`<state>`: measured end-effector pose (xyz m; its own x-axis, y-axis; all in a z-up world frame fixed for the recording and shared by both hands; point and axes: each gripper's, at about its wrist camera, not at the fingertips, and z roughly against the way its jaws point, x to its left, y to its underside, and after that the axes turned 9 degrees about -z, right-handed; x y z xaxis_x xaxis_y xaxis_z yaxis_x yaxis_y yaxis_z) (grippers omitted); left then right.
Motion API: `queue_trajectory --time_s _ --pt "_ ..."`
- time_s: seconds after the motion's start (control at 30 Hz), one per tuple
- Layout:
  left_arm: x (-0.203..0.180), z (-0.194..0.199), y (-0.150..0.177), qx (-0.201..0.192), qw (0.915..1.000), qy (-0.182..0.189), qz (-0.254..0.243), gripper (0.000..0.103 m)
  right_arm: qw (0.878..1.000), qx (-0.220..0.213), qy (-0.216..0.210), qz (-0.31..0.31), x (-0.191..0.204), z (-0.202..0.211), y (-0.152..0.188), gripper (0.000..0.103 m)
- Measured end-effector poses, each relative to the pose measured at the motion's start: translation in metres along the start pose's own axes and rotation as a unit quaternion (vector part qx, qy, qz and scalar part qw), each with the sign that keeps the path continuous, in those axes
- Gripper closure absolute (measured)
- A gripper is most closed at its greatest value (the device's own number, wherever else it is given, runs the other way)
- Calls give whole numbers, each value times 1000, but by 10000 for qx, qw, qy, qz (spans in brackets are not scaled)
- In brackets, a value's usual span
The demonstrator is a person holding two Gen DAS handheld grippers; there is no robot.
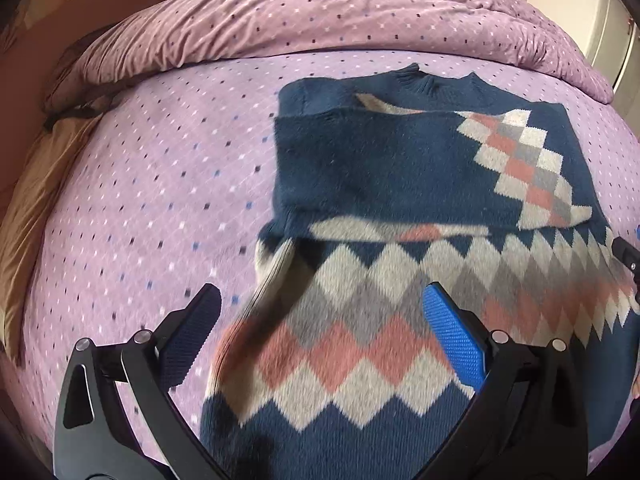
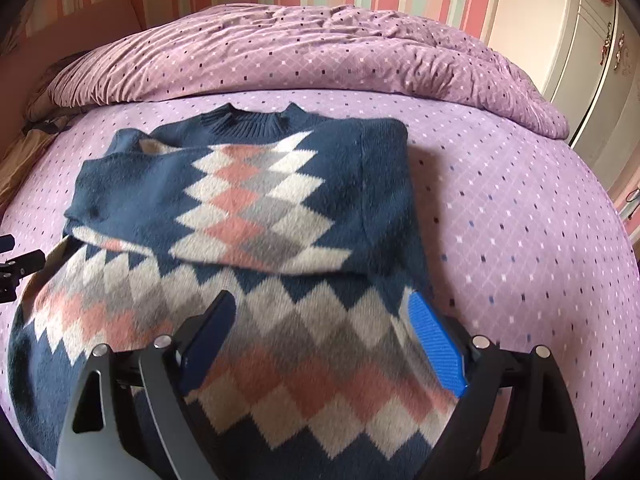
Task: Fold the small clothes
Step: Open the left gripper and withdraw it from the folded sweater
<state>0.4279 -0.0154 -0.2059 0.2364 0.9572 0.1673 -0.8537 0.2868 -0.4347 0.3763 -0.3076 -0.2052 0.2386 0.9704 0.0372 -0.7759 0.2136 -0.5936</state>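
My left gripper and right gripper both hang with fingers spread wide, gripping nothing, over the hem end of the navy argyle sweater. It lies on the lilac dotted bedsheet, sleeves folded across its chest, collar toward twelve o'clock, near the rumpled duvet.

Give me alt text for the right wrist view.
A navy knitted sweater with white, pink and grey diamonds lies on a lilac dotted bedsheet, both sleeves folded across its chest. The open right gripper hovers over its lower half, with a rumpled purple duvet beyond.
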Motion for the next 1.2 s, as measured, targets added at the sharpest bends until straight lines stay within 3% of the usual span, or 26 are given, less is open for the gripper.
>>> queue_trajectory --time_s 0.47,0.6,0.83,0.97,1.2 --pt "18 33 28 -300 9986 242 353 3 9997 -204 87 52 -11 27 16 14" --pt "22 42 49 -233 9976 466 458 3 9995 -266 79 163 -9 35 24 14" --pt "25 55 88 -188 9979 356 504 3 9995 -136 -74 280 -6 45 49 14" --pt "28 61 114 -141 9967 428 673 3 9995 136 -292 42 -11 54 66 14" --pt "36 64 166 95 9946 472 917 3 9996 208 -83 -160 -19 71 99 11"
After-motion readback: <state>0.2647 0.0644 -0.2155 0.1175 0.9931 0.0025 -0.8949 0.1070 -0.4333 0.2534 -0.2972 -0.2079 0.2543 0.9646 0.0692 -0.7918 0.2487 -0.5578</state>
